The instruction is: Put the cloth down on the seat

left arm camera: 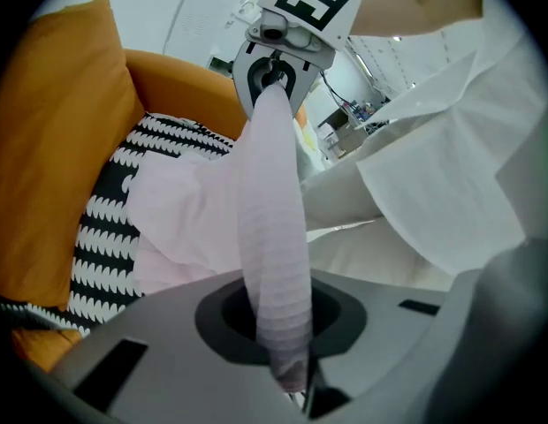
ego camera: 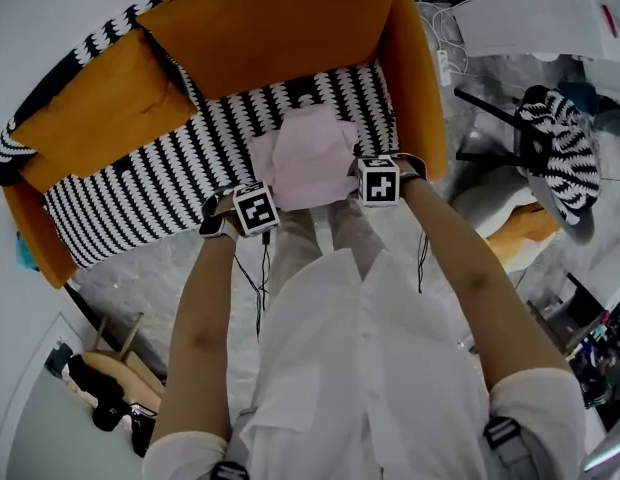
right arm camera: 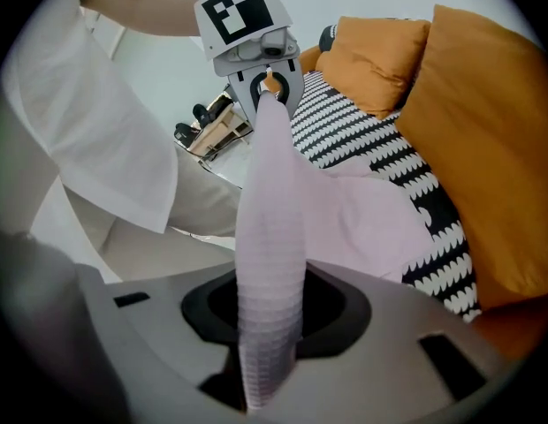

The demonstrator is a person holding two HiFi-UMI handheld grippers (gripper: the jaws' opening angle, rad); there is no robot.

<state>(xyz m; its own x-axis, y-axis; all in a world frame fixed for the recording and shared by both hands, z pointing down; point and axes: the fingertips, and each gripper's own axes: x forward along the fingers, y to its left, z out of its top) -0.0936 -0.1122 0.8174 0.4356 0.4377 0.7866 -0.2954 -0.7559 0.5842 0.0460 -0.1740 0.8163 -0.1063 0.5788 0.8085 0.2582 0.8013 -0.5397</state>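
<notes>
A pale pink cloth lies partly spread on the black-and-white patterned seat of an orange sofa. Its near edge is stretched in a tight band between both grippers at the seat's front edge. My left gripper is shut on one end of the cloth, which runs out of its jaws to the right gripper. My right gripper grips the other end; the cloth comes up from its jaws toward the left gripper.
An orange cushion leans at the seat's left, with the sofa back behind. A dark chair with a striped cover stands to the right, a white box behind it. Cables hang by the person's legs.
</notes>
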